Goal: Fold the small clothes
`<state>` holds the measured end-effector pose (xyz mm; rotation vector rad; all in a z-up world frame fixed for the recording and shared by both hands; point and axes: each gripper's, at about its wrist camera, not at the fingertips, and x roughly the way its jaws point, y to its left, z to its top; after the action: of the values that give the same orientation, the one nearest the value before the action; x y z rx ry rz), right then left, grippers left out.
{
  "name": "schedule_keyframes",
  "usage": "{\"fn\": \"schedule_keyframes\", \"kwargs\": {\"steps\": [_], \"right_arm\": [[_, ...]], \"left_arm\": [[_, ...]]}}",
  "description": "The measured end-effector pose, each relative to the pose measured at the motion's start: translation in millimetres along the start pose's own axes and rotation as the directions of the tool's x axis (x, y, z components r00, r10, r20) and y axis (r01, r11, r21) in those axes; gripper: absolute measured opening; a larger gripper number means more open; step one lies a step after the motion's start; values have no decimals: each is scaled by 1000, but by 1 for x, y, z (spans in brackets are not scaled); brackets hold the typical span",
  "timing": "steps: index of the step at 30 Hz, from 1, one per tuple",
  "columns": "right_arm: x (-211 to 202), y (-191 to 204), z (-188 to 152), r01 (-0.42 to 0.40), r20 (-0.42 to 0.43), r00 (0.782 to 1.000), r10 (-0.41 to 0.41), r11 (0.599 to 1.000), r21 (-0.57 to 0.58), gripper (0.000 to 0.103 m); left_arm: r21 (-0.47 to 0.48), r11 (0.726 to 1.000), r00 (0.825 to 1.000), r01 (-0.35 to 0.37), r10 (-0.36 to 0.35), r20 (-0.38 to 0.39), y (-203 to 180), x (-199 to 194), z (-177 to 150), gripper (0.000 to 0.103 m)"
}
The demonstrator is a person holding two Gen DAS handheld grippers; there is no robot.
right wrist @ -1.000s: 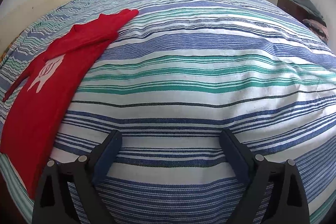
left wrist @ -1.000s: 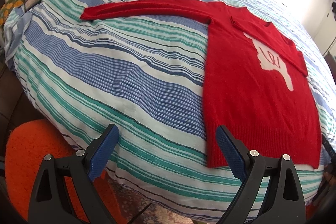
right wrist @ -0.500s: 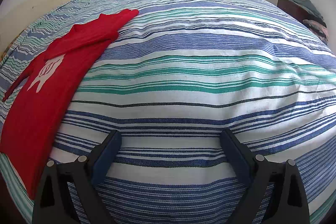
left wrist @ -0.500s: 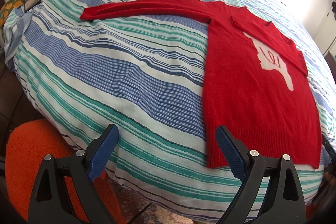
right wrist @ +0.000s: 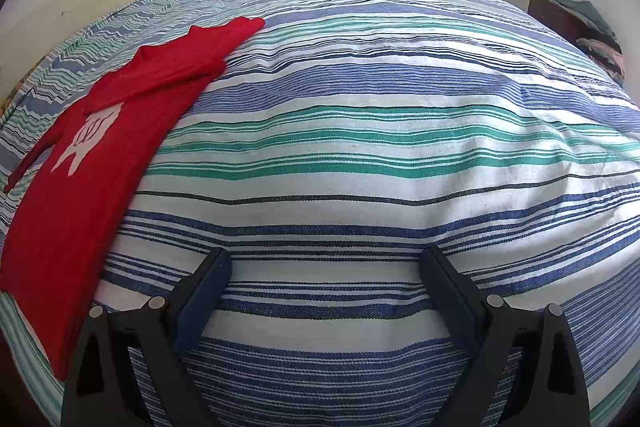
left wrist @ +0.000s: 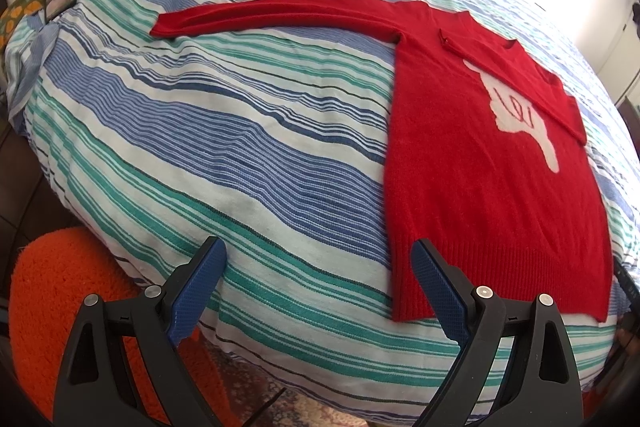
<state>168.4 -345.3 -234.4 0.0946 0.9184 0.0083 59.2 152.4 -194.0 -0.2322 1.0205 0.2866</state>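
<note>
1. Sweater (left wrist: pixel 480 187), red knit with a white motif (left wrist: pixel 520 111) on the chest: lies flat on the striped bedspread (left wrist: pixel 240 131), hem toward the near edge of the bed. One long sleeve (left wrist: pixel 280 13) stretches straight out sideways across the stripes; the other sleeve (left wrist: pixel 532 83) is folded across the upper chest.
2. Left gripper (left wrist: pixel 318 263): blue-padded fingers spread wide, holding nothing, poised over the near edge of the bed, its right finger just beside the sweater's lower left hem corner; contact cannot be told.
3. Right gripper (right wrist: pixel 326 273): fingers likewise spread wide and empty, above bare bedspread (right wrist: pixel 380 147), well apart from the sweater (right wrist: pixel 100 147), which lies at the far left of that view.
4. Orange shaggy rug (left wrist: pixel 60 287): on the floor below the bed's near corner, left wrist view.
5. Pile of clothes (right wrist: pixel 600 43): on dark furniture past the bed's right side, right wrist view.
</note>
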Motion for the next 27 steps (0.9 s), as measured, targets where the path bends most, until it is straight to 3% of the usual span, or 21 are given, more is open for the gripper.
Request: {"fn": "schedule_keyframes", "kwargs": {"steps": [7,9,12,14,16,19,24,27], "right_arm": [[0,0,0,0,0,1000,0,1000,-1,95],[0,0,0,0,-1,1000,0,1000,-1,95],[1,0,0,1,-4,1000,-1,1000,-2,95],[2,-1,1,1,-3,1000,-1,1000,-3,95],[3,-1,1,0,-3,1000,0,1000,-4,95],[4,-1,1,1,-4,1000,-1,1000,-8,96],[6,-1,3,9,-9,1000,-9,1000,-17,97],[6,-1,2,12,-10,1000,-13,1000,-19,97]], "left_arm": [[4,1000,1000,1,-1,-8,-3,2,0,94],[-10,999,999,32,-32,-26,3,-2,6,94],[-129,985,993,117,-117,7,36,-14,34,94],[-245,955,986,167,-160,49,70,-16,66,94],[-369,905,977,212,-190,95,109,-11,99,95],[-467,841,962,272,-225,156,154,12,139,94],[-635,739,972,226,-216,95,211,86,174,84],[-651,734,978,192,-198,64,221,113,188,84]]}}
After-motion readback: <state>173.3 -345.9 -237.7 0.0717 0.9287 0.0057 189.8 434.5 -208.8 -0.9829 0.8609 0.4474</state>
